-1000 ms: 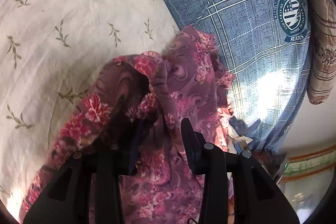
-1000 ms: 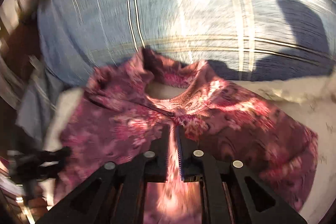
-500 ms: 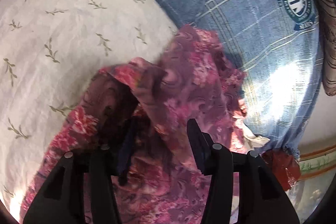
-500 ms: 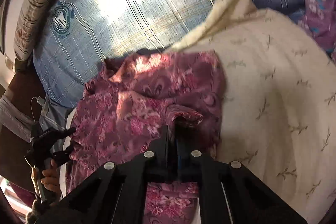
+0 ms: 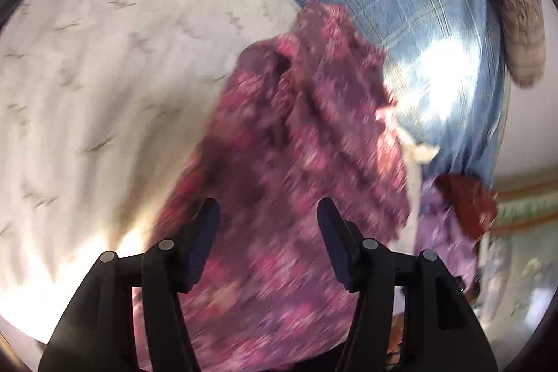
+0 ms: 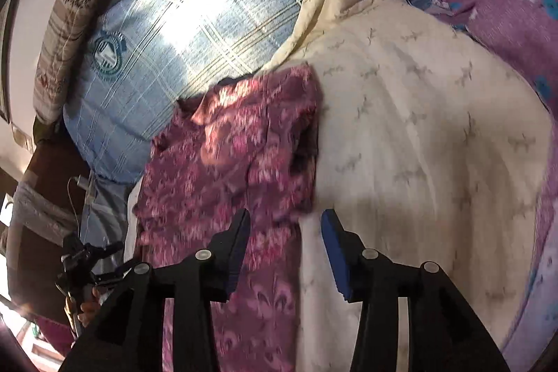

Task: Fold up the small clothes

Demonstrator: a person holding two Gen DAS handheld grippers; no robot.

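- Two grippers hang over one garment point(image 6: 230, 162), a maroon floral piece lying crumpled on the cream leaf-print sheet point(image 6: 418, 135), its top edge against the blue plaid pillow point(image 6: 195, 23).
- Left side first: the left gripper point(image 5: 268, 232) has its jaws opening, roughly half spread, pads clear of the cloth. Garment point(image 5: 296, 145) sits beyond and below the fingers, nothing pinched, so it's let go.
- Moving right: the right gripper point(image 6: 284, 239) also has its jaws opening, a moderate gap, with the garment's right edge and bare sheet showing between the fingers. No fabric gripped there either.
- Far left in the right wrist view, the left tool shows small, held in a person's hand point(image 6: 87, 302).
- My read: a fold has just been laid and both tools are letting it settle.
- To do it well, I'd say lift clear without snagging the top layer, then re-grip at clean corners, since the bunched upper part looks likely to spring open.
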